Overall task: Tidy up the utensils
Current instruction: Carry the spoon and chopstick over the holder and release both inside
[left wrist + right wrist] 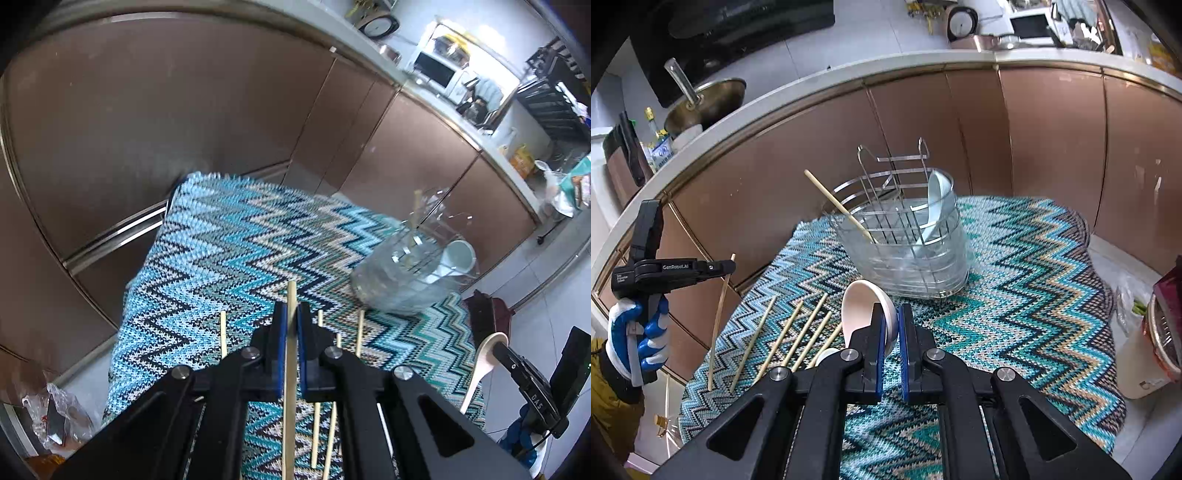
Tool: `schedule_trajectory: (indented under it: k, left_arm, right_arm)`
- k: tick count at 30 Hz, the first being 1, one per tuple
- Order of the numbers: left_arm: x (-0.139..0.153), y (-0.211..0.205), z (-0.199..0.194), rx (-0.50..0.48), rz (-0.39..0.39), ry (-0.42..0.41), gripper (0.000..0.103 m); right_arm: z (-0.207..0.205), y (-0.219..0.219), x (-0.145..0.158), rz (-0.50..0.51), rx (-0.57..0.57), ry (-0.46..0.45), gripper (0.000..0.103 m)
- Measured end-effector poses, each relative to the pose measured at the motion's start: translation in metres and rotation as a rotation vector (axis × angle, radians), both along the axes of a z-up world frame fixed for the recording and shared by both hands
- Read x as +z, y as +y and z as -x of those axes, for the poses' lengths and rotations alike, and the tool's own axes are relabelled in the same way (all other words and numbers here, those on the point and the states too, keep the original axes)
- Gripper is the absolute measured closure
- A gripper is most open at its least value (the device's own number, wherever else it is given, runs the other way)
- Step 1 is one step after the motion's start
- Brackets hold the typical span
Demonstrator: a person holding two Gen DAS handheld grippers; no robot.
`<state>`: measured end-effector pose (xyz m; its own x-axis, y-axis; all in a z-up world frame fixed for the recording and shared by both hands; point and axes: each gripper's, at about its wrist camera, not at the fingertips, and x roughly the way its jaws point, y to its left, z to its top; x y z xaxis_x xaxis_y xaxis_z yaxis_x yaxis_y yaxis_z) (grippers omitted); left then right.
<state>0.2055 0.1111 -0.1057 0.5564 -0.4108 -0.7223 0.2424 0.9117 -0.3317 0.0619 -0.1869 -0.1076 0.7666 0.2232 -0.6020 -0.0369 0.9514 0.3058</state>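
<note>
The left tongs [291,325] hold a chopstick [290,369], the right tongs [891,325] hold a white spoon [866,310], the rack [905,240] far on the surface [1034,277] has two things, and five chopsticks [798,336] wait.

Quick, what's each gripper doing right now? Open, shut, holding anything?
Left gripper: shut on a single wooden chopstick, lifted off the cloth.
Right gripper: shut on a white ceramic spoon, clamped at its bowl edge.
</note>
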Motion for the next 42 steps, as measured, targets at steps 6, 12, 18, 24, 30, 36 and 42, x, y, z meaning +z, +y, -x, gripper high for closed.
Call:
schedule_trajectory:
  k: [6, 12, 18, 24, 30, 36, 42]
  left_arm:
    - [0.026, 0.008, 0.024, 0.011, 0.033, -0.079, 0.098]
    - [0.044, 0.013, 0.039, 0.020, 0.045, -0.140, 0.098]
    - [0.056, 0.013, 0.051, 0.042, 0.035, -0.199, 0.098]
    - [0.074, 0.005, 0.065, 0.059, 0.023, -0.281, 0.098]
    - [0.087, -0.004, 0.073, 0.053, 0.009, -0.341, 0.098]
    - [0.096, -0.003, 0.069, 0.071, 0.043, -0.354, 0.098]
    - [0.113, -0.008, 0.068, 0.072, 0.081, -0.392, 0.098]
  right_arm:
    - [0.023, 0.004, 0.021, 0.027, -0.028, -0.051, 0.096]
    - [0.039, 0.007, 0.039, 0.054, -0.051, -0.095, 0.096]
    - [0.049, 0.007, 0.050, 0.065, -0.079, -0.128, 0.096]
    - [0.059, 0.006, 0.062, 0.090, -0.102, -0.173, 0.096]
    - [0.062, 0.006, 0.072, 0.117, -0.117, -0.199, 0.096]
    - [0.066, 0.001, 0.086, 0.129, -0.139, -0.243, 0.096]
    - [0.062, 0.002, 0.098, 0.154, -0.144, -0.281, 0.096]
